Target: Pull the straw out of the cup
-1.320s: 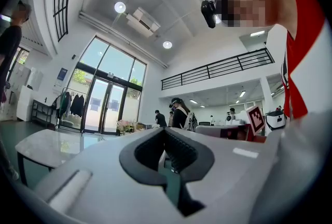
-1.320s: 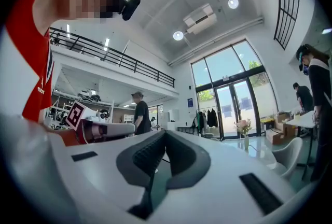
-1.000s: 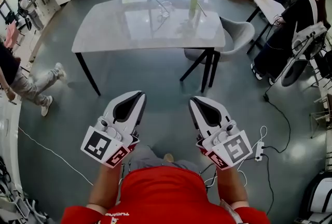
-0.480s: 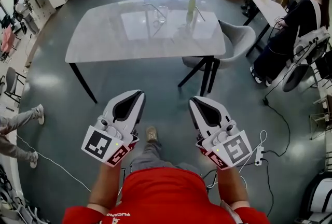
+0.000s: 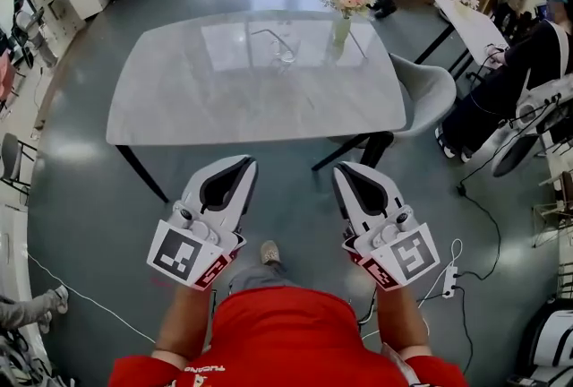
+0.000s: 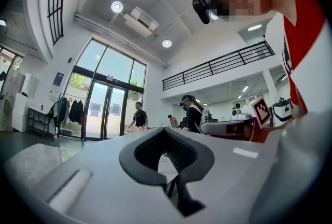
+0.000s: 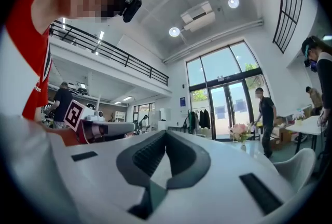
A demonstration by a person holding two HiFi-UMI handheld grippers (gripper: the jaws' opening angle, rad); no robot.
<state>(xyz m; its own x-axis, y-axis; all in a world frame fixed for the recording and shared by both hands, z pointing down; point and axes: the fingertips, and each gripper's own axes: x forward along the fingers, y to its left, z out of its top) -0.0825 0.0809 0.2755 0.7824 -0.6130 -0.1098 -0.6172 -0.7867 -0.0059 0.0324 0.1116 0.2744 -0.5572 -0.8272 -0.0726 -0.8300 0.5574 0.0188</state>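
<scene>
A clear cup with a thin straw leaning out of it stands on the far half of the grey table, well ahead of both grippers. My left gripper and right gripper are held side by side over the floor, short of the table's near edge. Both point at the table, shut and empty. In the left gripper view the closed left gripper fills the lower frame and hides the cup. The right gripper does the same in the right gripper view.
A vase of pink flowers stands just right of the cup. A grey chair is tucked at the table's right side. Several people stand around another table at the far right. A cable and power strip lie on the floor.
The table has come nearer in the head view, its near edge now just ahead of the gripper tips. Both grippers stay shut and level. The person at the left has dropped out of view.
</scene>
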